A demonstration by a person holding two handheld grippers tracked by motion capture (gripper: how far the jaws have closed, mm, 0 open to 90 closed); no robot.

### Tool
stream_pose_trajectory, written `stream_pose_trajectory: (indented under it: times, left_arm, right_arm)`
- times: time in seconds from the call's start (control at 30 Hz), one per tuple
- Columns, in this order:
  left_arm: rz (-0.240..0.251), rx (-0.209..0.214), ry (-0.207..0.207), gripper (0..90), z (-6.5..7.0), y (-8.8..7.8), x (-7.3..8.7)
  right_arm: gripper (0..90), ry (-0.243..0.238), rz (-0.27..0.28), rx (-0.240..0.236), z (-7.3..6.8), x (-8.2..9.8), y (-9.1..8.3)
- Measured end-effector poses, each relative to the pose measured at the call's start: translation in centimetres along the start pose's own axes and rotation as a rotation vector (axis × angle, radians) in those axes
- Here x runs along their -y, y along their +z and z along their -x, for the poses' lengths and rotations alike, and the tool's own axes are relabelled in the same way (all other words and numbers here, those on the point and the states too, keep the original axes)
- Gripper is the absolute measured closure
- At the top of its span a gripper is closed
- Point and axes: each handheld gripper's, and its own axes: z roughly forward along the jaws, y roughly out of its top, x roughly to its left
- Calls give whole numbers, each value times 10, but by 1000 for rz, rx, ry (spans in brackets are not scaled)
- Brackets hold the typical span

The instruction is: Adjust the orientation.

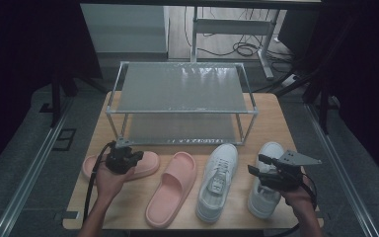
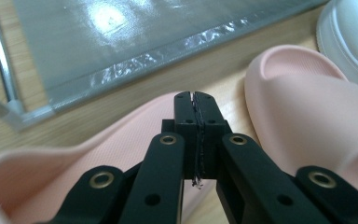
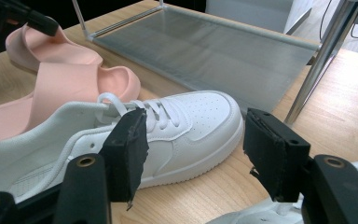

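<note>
Two pink slippers and two white sneakers lie in a row on the wooden table in front of a two-tier rack (image 1: 182, 89). My left gripper (image 1: 137, 155) hovers over the leftmost pink slipper (image 1: 150, 165). In the left gripper view this gripper (image 2: 196, 100) is shut with nothing between its jaws, the slipper (image 2: 121, 135) just below. My right gripper (image 1: 255, 164) is above the rightmost white sneaker (image 1: 261, 200). In the right gripper view it (image 3: 198, 149) stands open, nothing between its pads (image 3: 130, 149), pointing at the other white sneaker (image 3: 191, 116).
The second pink slipper (image 1: 172, 190) lies between the left slipper and the left sneaker (image 1: 218, 182). The rack's lower shelf (image 2: 121, 32) is bare, close behind the shoes. The table's front edge is near the shoes' heels. Dark floor surrounds the table.
</note>
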Motion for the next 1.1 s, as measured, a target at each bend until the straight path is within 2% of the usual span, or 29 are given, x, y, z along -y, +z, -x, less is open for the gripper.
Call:
stream_pose_trajectory:
  times: [0.2, 0.3, 0.4, 0.43, 0.63, 0.87, 0.9, 1.1]
  left_arm:
    - [2, 17, -28, 896, 0, 17, -14]
    - [-12, 12, -29, 895, 3, 30, -23]
    - [-23, 8, -32, 893, 3, 35, -27]
    - [-33, 5, -45, 893, 1, 43, -30]
    - [-67, -31, -63, 892, -1, 57, -30]
    - [-102, -52, -82, 891, -4, 69, -30]
    - [-114, -61, -93, 891, -4, 71, -29]
    - [-146, -64, -86, 889, -4, 74, -28]
  right_arm:
    - [401, 1, -6, -3, 0, 1, 2]
    - [401, 2, -9, -4, 0, 1, 2]
    - [401, 2, -9, -4, 0, 1, 2]
    - [401, 5, -8, -4, 0, 1, 3]
    - [401, 4, -9, -5, 0, 2, 3]
    - [401, 0, -11, -8, 0, 2, 4]
    - [401, 0, -13, -7, 0, 2, 4]
    - [401, 0, -10, -8, 0, 2, 4]
